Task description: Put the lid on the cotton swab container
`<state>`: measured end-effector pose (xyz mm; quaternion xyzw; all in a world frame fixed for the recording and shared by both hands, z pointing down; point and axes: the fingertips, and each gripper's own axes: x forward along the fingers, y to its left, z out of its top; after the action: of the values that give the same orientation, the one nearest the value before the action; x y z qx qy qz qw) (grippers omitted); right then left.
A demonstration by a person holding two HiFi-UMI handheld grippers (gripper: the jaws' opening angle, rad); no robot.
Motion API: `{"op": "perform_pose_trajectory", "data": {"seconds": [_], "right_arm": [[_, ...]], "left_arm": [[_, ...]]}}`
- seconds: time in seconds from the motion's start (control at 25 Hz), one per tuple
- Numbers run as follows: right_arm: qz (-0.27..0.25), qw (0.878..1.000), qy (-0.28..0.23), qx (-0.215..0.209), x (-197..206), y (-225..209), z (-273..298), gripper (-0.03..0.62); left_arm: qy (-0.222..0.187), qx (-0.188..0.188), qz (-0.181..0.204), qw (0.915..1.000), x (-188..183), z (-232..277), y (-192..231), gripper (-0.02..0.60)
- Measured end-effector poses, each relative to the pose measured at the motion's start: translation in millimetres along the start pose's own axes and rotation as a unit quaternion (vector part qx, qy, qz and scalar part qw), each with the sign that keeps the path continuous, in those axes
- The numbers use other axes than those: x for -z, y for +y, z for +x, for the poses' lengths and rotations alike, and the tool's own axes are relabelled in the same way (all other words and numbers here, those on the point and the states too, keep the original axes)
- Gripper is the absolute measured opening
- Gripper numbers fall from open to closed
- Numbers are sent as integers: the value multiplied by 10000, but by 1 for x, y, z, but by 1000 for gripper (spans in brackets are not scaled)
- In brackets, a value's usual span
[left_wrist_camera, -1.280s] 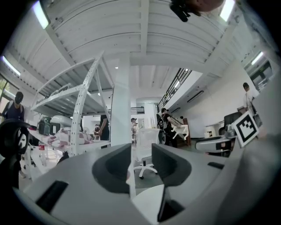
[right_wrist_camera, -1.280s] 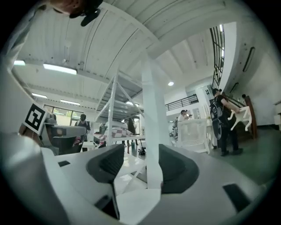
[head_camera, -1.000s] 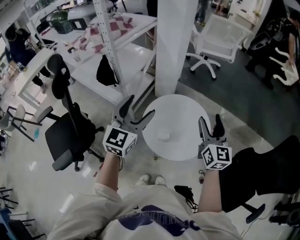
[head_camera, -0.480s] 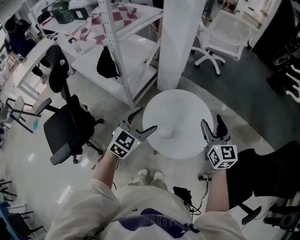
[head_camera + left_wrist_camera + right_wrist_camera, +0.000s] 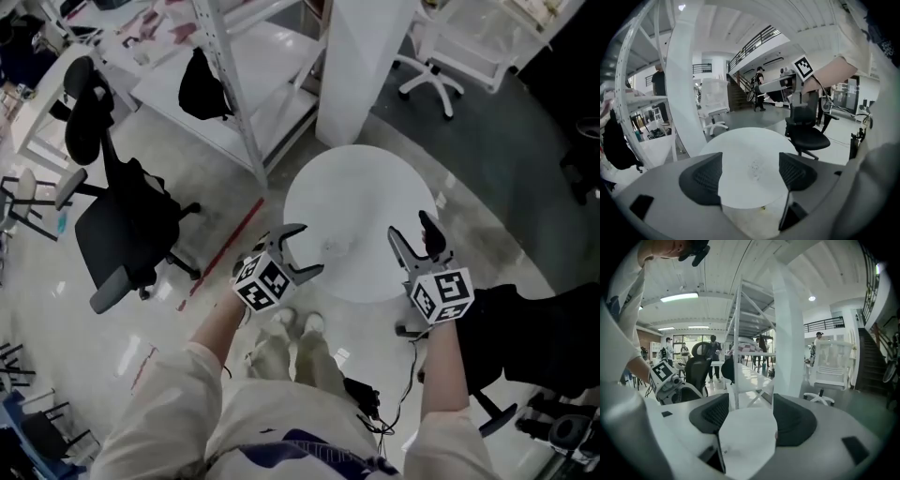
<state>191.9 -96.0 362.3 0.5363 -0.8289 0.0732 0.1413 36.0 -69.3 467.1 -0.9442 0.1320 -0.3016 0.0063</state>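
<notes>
Hovering over a round white table (image 5: 375,187) mid-frame, left gripper (image 5: 309,249) and right gripper (image 5: 410,225) gape wide, empty; small pale object (image 5: 334,247) between them, contents and labels unreadable.

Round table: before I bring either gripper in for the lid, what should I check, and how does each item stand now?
1. Left gripper empty, jaws apart: ok.
2. Right gripper empty, jaws apart: ok.
3. Both grippers at the near rim of the round table: ok.
4. Target found: cannot tell. Only one small pale object shows on the table, too faint to say whether it is the container or its lid.
5. Lid seen apart from the container: cannot tell, nothing separate can be made out.
6. Object lined up between the left gripper's jaws in the left gripper view: ok.
</notes>
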Motion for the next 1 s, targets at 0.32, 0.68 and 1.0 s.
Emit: {"op": "perform_pose_trajectory", "data": {"seconds": [0.32, 0.68, 1.0], "right_arm": [[-373, 9948, 406, -851, 41, 31, 48, 305], [-1071, 9673, 1224, -1946, 96, 76, 77, 291], [-1657, 9357, 1797, -2544, 137, 98, 89, 273]], "left_arm": [[426, 598, 2, 9973, 50, 55, -14, 377], [533, 736, -15, 9959, 74, 92, -14, 377], [643, 1018, 364, 9921, 84, 111, -21, 376]]}}
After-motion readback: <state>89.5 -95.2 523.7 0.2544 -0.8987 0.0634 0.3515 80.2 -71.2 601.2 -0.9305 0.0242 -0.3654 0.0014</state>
